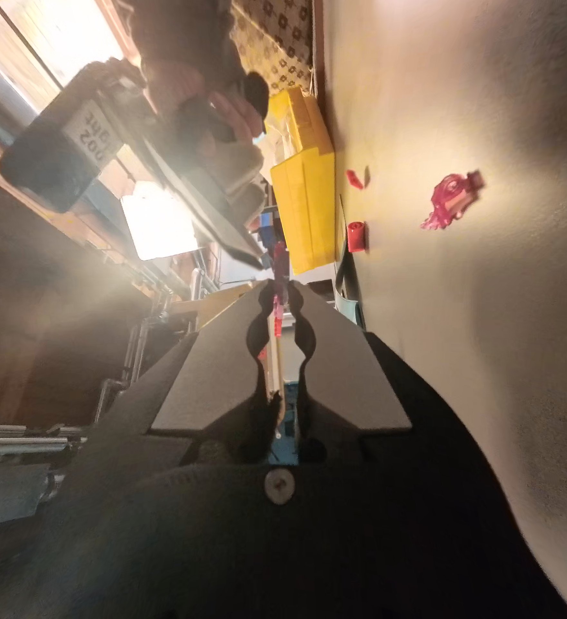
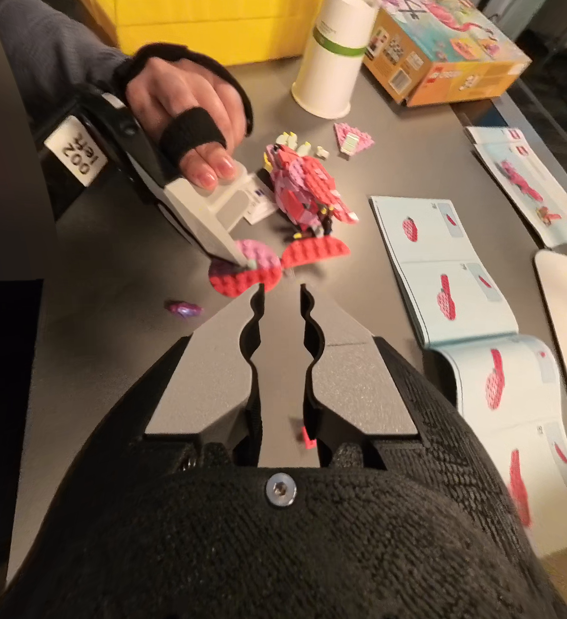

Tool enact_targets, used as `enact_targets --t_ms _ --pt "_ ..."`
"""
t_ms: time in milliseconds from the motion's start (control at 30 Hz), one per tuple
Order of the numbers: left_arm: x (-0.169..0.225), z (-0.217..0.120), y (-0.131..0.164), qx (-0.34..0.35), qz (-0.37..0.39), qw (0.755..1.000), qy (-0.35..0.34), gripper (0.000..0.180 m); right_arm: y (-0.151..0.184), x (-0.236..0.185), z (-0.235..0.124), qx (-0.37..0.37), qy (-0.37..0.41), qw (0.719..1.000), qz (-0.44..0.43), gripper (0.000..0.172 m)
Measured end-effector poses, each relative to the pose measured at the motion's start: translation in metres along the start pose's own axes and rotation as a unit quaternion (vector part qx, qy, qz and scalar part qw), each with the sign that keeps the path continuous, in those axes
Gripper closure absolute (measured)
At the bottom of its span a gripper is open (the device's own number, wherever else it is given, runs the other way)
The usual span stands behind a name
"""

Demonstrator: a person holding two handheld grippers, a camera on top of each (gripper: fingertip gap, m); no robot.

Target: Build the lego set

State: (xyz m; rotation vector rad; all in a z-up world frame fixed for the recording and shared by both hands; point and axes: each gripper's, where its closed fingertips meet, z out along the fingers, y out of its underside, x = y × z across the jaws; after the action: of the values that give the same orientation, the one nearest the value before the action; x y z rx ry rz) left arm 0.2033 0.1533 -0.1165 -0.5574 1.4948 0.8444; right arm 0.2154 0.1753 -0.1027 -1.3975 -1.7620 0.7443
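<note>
Plainly, the left tongs point(image 2: 242, 264) are nipped on a flat red and pink brick plate point(image 2: 242, 271), held edge-on in their own view, where it shows only as a blurred red-pink sliver point(image 1: 279, 294) between nearly closed fingers; how firmly the pads press cannot be made out there. From the right wrist view the plate hangs just above the grey bench point(image 2: 124, 268), with a second red curved plate point(image 2: 315, 253) joined to its far end, the joint itself smeared by blur. The right tongs point(image 2: 280, 288) stand partly open with bare bench between the fingers, the left fingertip just before the plate's near edge; whether it touches is unclear. A small red piece point(image 2: 305, 437) lies deep between the right fingers, half hidden. Behind sit a pink and red brick model point(image 2: 305, 187), an open instruction booklet point(image 2: 443, 268) cut off at the lower edge, a paper cup point(image 2: 332, 67), a printed box point(image 2: 443, 57) and a yellow bin point(image 2: 208, 30).
</note>
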Motion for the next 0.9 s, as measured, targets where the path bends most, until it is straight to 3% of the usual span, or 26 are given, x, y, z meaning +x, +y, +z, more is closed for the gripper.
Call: enact_targets --t_ms 133,467,733,900 --pt "0.003 0.001 0.001 -0.003 -0.001 1.000 0.011 0.173 0.048 0.010 -0.008 -0.061 0.040 0.996 0.049 0.148" --pt "0.008 0.001 -0.001 0.001 -0.005 1.000 0.026 0.173 0.124 0.024 -0.038 -0.085 0.130 0.972 0.178 0.142" --pt "0.009 0.000 -0.001 0.001 -0.007 0.999 0.032 0.174 0.137 0.033 -0.033 -0.078 0.136 0.962 0.225 0.145" --pt "0.009 0.000 -0.001 0.001 -0.009 0.999 0.032 0.173 0.135 0.039 -0.030 -0.093 0.145 0.965 0.197 0.163"
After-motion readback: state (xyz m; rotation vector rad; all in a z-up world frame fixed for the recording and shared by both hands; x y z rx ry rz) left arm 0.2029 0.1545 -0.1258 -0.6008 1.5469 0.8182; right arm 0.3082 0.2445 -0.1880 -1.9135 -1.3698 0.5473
